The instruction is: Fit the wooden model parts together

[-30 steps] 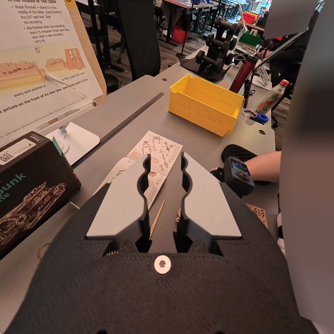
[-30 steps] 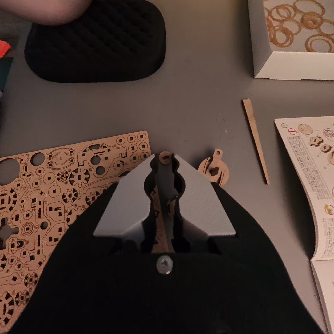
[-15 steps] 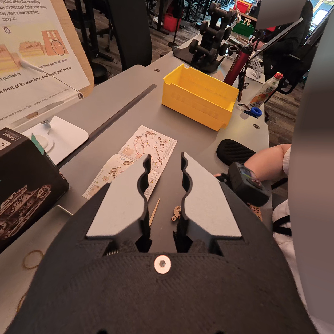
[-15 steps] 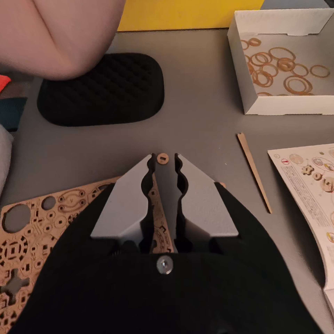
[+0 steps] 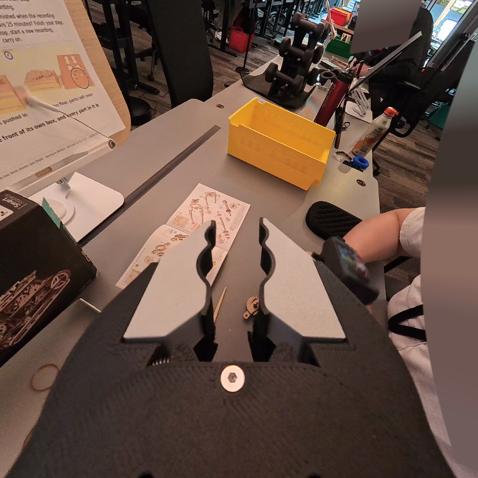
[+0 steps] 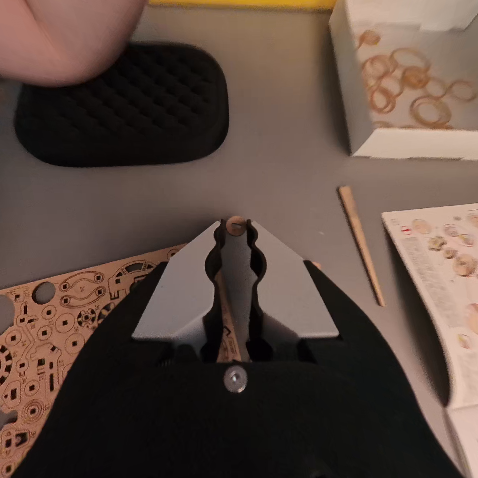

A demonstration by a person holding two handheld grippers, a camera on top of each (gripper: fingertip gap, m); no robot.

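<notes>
The right tool (image 6: pixel 236 224) is closed on a small round wooden disc (image 6: pixel 235 229), which is pinched at the very fingertips and held above the grey table (image 6: pixel 279 186). The laser-cut wooden parts sheet (image 6: pixel 49 326) is seen lying flat beneath and to the left of this tool. A tapered wooden stick (image 6: pixel 360 244) lies to its right, beside the instruction leaflet (image 6: pixel 439 284). The left tool (image 5: pixel 236 223) is held open and empty above the table, its fingers well apart. Between them, a small assembled wooden part (image 5: pixel 251 306) is seen resting on the table.
</notes>
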